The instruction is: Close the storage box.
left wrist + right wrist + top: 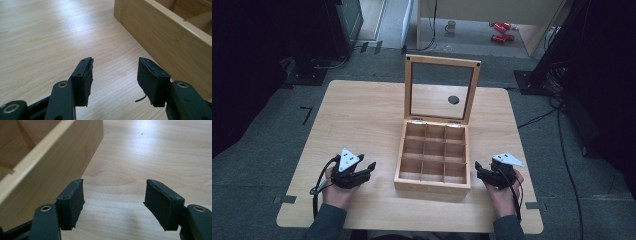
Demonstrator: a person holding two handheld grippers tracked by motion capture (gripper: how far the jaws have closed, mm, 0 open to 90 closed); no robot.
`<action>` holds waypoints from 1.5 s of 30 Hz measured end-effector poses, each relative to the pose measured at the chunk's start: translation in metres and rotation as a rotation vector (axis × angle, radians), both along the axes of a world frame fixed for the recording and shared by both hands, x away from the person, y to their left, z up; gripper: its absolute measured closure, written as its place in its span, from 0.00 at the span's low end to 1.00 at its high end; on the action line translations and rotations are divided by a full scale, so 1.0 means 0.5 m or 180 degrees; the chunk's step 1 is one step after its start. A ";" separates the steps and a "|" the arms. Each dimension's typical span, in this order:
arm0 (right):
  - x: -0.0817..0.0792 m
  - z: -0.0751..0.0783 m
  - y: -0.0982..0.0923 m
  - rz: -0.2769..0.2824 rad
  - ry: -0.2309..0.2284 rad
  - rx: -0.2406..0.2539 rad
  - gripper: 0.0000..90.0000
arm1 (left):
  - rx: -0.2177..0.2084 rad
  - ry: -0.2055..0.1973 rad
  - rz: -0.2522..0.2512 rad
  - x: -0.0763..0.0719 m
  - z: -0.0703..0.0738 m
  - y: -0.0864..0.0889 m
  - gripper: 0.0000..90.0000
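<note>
Box (433, 160) of wood, lid standing open, is sitting mid-worktop (362, 115) between both grippers, the left gripper (362, 172) lying left of it and the right gripper (482, 172) nearer its right wall, both jaws spread, pinching nothing.

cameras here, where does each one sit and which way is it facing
High view: above the person's side, looking forward and down on the table and open wooden box; both forearms, the left gripper and right gripper show.
Left gripper view: rides the left gripper, looking low across the tabletop; its open jaws show, box wall at right.
Right gripper view: rides the right gripper, open jaws, box wall at left.
Shared: both gripper views see the box's outer wall and bare tabletop.
</note>
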State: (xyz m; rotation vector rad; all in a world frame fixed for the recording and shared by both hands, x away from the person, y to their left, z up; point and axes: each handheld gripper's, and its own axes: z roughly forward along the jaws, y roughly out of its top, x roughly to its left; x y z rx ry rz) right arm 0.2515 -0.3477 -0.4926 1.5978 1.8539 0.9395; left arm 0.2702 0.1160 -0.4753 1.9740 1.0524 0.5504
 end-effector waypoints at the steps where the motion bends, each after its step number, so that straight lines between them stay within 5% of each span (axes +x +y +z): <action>1: 0.000 0.005 -0.002 -0.0006 -0.0010 -0.0007 0.35 | -0.0018 0.0000 0.0004 0.002 0.003 0.001 0.52; 29: 0.033 0.123 0.013 0.0247 -0.0295 -0.0101 0.36 | -0.0117 -0.0160 0.0009 0.052 0.079 0.000 0.52; 45: 0.057 0.157 0.032 0.0341 -0.0339 -0.0120 0.36 | -0.0136 -0.0289 -0.0094 0.076 0.127 -0.033 0.52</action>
